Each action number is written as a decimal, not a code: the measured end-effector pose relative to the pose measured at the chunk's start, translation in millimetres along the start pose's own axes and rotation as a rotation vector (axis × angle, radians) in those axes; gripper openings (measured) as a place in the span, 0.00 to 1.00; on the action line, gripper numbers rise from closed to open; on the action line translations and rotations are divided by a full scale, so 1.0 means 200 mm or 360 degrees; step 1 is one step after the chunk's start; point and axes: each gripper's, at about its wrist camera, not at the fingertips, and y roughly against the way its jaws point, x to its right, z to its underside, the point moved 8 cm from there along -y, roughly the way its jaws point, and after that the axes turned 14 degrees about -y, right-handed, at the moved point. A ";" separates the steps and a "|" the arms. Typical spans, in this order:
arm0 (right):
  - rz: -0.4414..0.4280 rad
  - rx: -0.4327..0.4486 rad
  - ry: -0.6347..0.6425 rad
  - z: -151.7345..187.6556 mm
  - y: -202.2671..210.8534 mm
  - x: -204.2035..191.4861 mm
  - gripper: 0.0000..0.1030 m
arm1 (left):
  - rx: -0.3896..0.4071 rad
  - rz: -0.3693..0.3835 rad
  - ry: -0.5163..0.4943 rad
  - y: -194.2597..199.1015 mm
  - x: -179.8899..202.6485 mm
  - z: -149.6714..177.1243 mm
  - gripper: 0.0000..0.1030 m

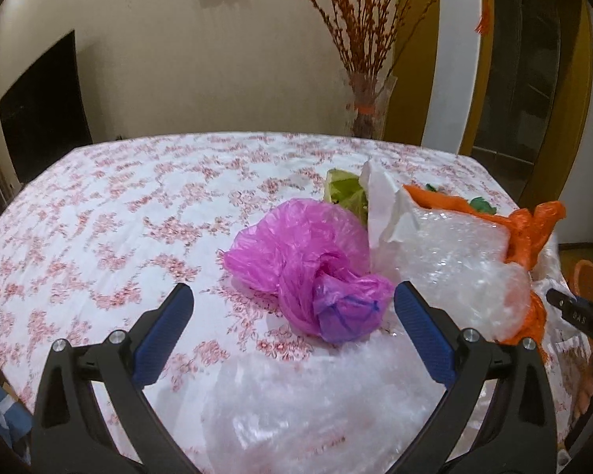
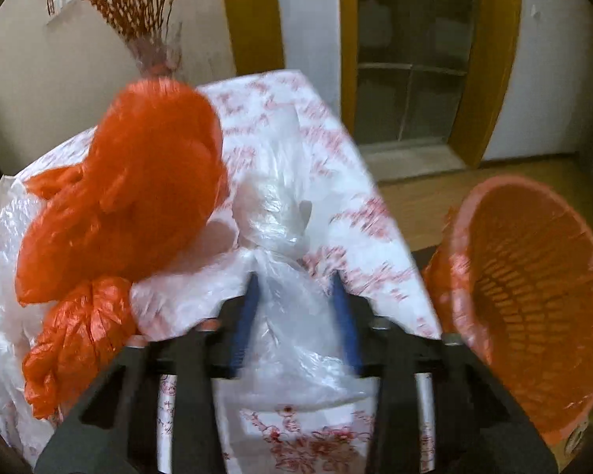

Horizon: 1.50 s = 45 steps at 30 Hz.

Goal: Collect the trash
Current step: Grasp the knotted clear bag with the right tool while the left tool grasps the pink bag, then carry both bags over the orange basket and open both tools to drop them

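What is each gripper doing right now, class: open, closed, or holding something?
Left gripper: open, holding nothing, pink bag ahead.
Right gripper: jaws closing around a clear plastic bag.

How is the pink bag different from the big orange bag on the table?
The pink bag lies alone on the tablecloth in front of the open left gripper; the orange bag sits piled on white and clear plastic. Pink is translucent, orange looks opaque. Both are crumpled plastic.

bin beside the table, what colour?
Orange mesh bin; clearest in the right wrist view.
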 end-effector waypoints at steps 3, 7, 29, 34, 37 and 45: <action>-0.0014 0.0009 0.0049 0.02 0.02 -0.02 0.04 | -0.0065 0.0053 0.0034 -0.08 -0.01 0.00 0.89; -0.0069 0.0032 0.0042 0.02 0.06 -0.03 0.03 | -0.0144 0.0122 0.0067 -0.16 -0.01 0.00 0.78; -0.0167 0.0186 0.0034 -0.04 0.31 0.00 0.03 | -0.0087 0.0166 0.0032 -0.10 -0.05 -0.07 0.22; -0.0202 0.0238 0.0041 -0.07 0.40 0.00 0.03 | 0.0008 0.0131 0.0029 0.05 -0.07 -0.16 0.22; -0.0215 0.0269 0.0043 -0.09 0.45 0.00 0.03 | 0.0068 0.0128 0.0021 0.14 -0.05 -0.23 0.22; -0.0225 0.0360 0.0008 -0.14 0.60 0.10 0.03 | 0.0226 0.0198 -0.0024 0.36 0.13 -0.39 0.22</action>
